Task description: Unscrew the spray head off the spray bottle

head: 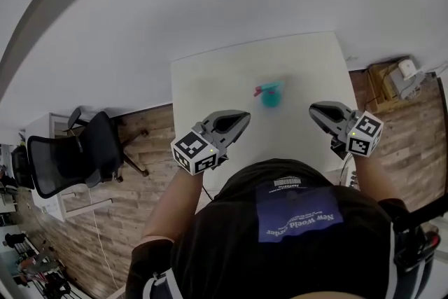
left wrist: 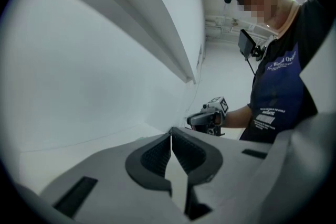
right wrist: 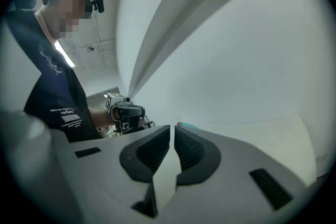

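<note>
We find the white table [head: 210,80] smooth and bare, and that is the first hazard: nothing on it would stop a light container from sliding or turning. The spray bottle [head: 271,96], teal and apparently upright, stands alone toward the table's middle, nearer its right side, with nothing bracing it. In our judgement, if only one tool takes the top and twists, the whole bottle will rotate with it, or tip, and the thread will not break loose. The body must be clamped first. The spray head [head: 264,89], pinkish-red, juts sideways from the bottle, so a grip placed on its trigger could squeeze out liquid or slip off. We cannot tell whether the bottle holds any liquid. A further risk lies in the tools themselves, since closed tips pushed forward over the table would knock the bottle over instead of straddling it. The left gripper [head: 245,115] hangs over the table's near edge, clenched, its ribbed pads meeting with nothing between them. The right gripper [head: 312,109], over the same edge and further right, is likewise clenched and empty. Neither touches the bottle, which sits further in on the table, between the two lines of approach.
</note>
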A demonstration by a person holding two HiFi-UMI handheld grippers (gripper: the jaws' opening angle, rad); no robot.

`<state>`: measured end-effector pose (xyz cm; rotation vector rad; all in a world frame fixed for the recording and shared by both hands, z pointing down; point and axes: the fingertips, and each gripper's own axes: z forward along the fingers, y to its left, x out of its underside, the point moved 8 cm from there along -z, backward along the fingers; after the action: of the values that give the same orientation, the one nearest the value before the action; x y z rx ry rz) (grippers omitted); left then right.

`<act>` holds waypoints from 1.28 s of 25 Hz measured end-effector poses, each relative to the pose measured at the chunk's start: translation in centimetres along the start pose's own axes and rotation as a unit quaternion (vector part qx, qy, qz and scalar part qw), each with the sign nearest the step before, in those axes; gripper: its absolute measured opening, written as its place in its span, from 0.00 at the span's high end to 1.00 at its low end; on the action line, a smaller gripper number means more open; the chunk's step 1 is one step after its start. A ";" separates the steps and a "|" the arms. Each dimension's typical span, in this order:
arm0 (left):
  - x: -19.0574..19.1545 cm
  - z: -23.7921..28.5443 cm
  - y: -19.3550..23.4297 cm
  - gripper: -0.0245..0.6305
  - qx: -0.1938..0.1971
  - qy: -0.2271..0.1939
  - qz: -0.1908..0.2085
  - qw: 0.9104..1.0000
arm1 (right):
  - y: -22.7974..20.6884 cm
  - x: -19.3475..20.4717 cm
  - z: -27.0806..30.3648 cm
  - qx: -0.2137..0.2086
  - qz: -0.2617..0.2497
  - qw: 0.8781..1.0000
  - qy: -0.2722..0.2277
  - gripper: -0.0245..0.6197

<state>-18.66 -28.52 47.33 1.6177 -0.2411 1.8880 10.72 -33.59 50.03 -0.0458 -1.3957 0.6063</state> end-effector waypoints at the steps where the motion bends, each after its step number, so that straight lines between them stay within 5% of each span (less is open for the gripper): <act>1: -0.1 0.4 0.1 0.96 0.004 0.018 0.009 1.000 | 0.0 -0.1 0.0 0.000 -0.001 1.000 0.000 0.96; 6: -1.1 2.4 1.2 0.91 0.014 0.107 0.052 0.993 | -0.6 -0.1 0.0 -0.011 -0.003 1.000 -0.007 0.96; 11: -2.4 5.9 2.3 0.63 0.030 0.211 0.093 0.972 | -1.4 0.6 -1.0 -0.014 0.006 1.000 -0.011 0.96; 17: -0.8 11.1 3.3 0.59 0.047 0.356 0.177 0.916 | -2.8 1.5 -3.6 0.006 0.026 0.999 -0.029 0.96; 27: 2.4 17.1 6.0 0.59 0.052 0.493 0.247 0.833 | -4.6 3.2 -7.0 0.037 0.055 0.997 -0.048 0.96; 32: 4.0 18.6 6.6 0.60 0.061 0.530 0.252 0.807 | -5.3 3.9 -8.0 0.047 0.064 0.995 -0.052 0.96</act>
<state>-7.27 -41.95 57.06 0.3331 -0.0510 2.9502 20.29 -33.85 53.96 -0.0295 -1.4717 0.7905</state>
